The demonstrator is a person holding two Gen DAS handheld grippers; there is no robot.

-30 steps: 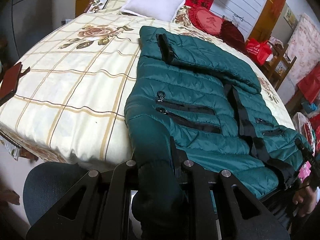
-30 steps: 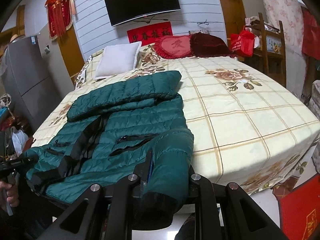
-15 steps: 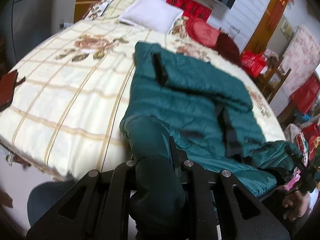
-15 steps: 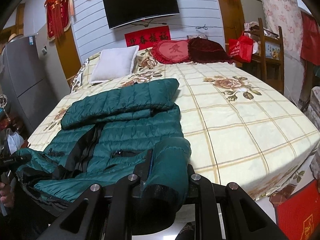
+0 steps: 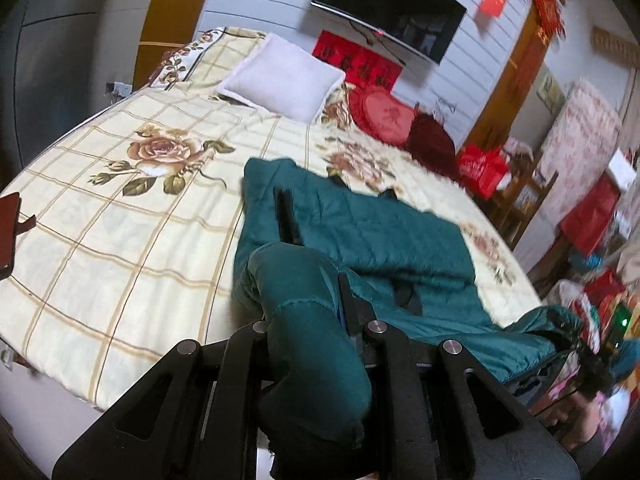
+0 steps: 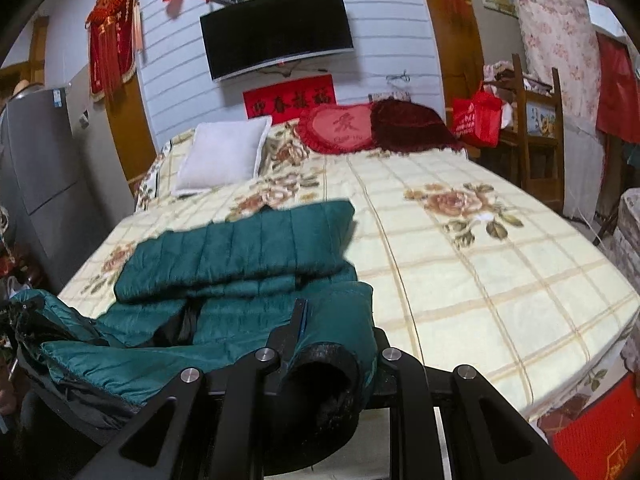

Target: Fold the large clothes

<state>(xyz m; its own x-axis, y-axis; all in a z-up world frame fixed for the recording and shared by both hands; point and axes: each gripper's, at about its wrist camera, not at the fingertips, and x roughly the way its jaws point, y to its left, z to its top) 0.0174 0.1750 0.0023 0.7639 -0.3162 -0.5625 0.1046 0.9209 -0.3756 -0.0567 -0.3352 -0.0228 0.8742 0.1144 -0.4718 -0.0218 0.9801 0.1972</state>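
Green padded jacket [image 5: 360,236] on the bed [image 5: 120,216], its near hem lifted off the edge toward the camera. Left gripper [image 5: 316,344] and right gripper [image 6: 332,344] each have their fingers clenched on one bunched hem corner; the rest of the garment lies ahead of the fingers. To fold well, carry both corners forward level and together, landing the hem square on the far edge without dragging. The red wall banner [image 6: 290,98] bears dark characters, not legible; no brand is readable.
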